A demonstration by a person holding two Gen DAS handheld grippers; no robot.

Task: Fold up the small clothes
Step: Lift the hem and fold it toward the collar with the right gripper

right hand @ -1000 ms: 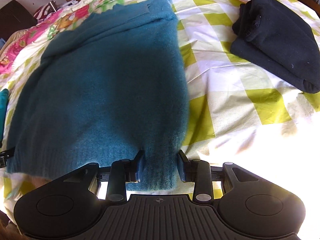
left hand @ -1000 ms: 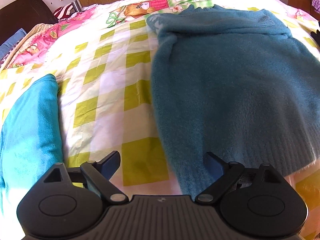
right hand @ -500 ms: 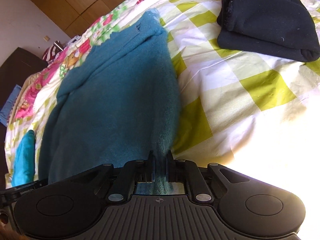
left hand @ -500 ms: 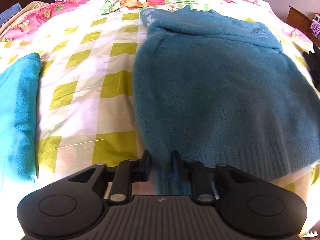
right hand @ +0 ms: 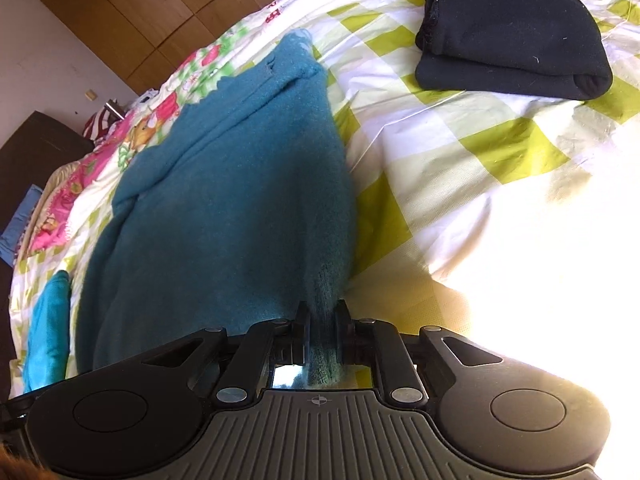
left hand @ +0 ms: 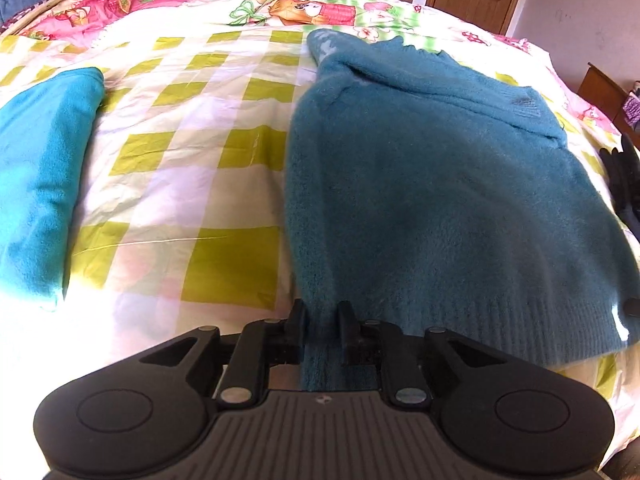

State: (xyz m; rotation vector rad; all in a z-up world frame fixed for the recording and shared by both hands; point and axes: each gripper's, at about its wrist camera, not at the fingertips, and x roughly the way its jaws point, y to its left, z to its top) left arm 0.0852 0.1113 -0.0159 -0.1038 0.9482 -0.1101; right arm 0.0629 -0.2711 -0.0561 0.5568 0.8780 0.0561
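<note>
Left tool (left hand: 322,312): clamped on the near-left hem corner of the teal sweater (left hand: 440,184), knit bunched between the fingers. Right tool (right hand: 322,312): likewise clamped, on the near-right hem corner of the same sweater (right hand: 224,208). Both grips sit at the very near edge; neither tool has free space between its fingers.

Key relation: the sweater lies straight ahead of both tools on the bed (left hand: 224,152), long axis running away from them, hem near, collar end far. The two tools hold opposite ends of the hem, so the hem line runs across, left to right, between them. Neither is nearer to the far end; they look symmetric.

Judgement: the likely next move is hem-to-collar, so both tools would carry forward along that long axis together. Uneven travel would skew the fold. The fuzzy knit looks thick and limp, likely to sag between the grips.

Sleeves appear already tucked across the upper body, though the far end is hard to read.

Off to the sides, apart from the sweater: a folded turquoise garment (left hand: 40,176) to the left, a folded black garment (right hand: 512,32) far right.
</note>
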